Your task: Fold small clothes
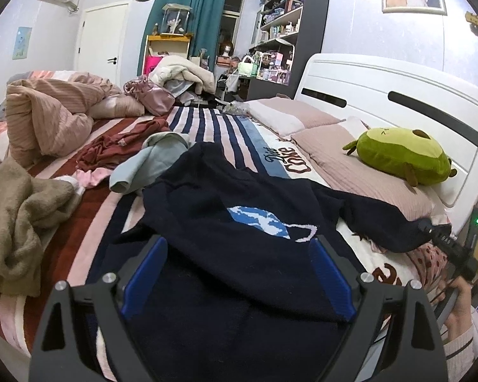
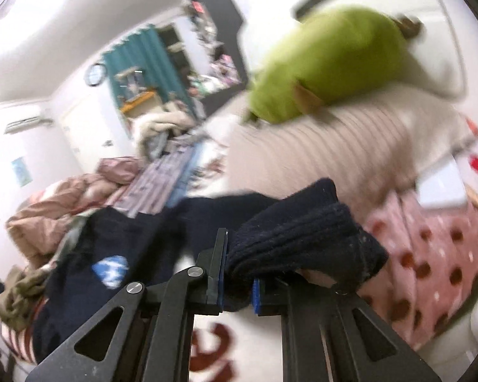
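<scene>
A dark navy knit sweater [image 1: 226, 254] with a blue and white patch lies spread on the striped bed cover. My left gripper [image 1: 237, 248] is open, its blue pads on either side of the sweater's body, just above it. One sleeve stretches to the right, where my right gripper [image 1: 430, 226] holds its cuff. In the right wrist view my right gripper [image 2: 239, 273] is shut on the ribbed navy cuff [image 2: 302, 238], lifted above the bed; the sweater's body [image 2: 95, 254] trails to the left. That view is blurred.
A green plush toy [image 1: 401, 152] lies on pink pillows [image 1: 350, 165] by the white headboard [image 1: 398, 102]. A pale blue garment [image 1: 153, 162], a dark red one [image 1: 118, 149], an olive one [image 1: 19, 219] and a beige blanket [image 1: 47, 117] lie to the left.
</scene>
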### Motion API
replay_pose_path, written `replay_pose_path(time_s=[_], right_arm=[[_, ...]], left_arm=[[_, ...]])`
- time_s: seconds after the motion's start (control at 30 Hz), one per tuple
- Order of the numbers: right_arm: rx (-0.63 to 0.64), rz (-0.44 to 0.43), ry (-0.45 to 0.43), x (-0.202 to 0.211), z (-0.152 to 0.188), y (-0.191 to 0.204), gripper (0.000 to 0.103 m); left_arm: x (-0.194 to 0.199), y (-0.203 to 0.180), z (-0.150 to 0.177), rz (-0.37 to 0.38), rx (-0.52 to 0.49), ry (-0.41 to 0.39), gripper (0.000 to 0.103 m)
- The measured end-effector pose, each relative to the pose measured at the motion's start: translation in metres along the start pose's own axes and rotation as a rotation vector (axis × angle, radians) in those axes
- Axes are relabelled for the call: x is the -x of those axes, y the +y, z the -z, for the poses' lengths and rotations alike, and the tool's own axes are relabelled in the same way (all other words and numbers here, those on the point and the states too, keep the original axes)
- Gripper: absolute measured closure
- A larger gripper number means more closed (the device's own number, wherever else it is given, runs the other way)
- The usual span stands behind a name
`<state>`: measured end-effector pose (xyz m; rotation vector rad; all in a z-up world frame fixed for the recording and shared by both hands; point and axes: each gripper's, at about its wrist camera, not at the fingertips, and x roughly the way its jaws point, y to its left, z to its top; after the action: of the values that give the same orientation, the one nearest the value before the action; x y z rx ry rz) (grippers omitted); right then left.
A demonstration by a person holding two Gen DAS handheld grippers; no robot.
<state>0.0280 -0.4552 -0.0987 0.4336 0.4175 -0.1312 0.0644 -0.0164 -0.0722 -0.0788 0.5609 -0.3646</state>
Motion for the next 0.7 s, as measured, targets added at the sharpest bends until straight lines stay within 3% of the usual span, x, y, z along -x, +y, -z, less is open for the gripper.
replay_pose_path(time_s=[0.13, 0.33, 0.7], right_arm=[[0.1, -0.106, -0.024, 0.004, -0.018, 0.058, 0.097], [0.226, -0.228, -0.006, -0.007, -0.018, 0.14, 0.097], [0.459, -0.43, 0.126, -0.026, 0.04, 0.277, 0.097]], left_arm=[[0.008, 0.011, 0.002, 0.007, 0.019, -0.018, 0.014], [0.022, 0.035, 0.009, 0.001, 0.031, -0.049, 0.012], [0.047, 0.104, 0.032, -0.058, 0.09, -0.081, 0.01]])
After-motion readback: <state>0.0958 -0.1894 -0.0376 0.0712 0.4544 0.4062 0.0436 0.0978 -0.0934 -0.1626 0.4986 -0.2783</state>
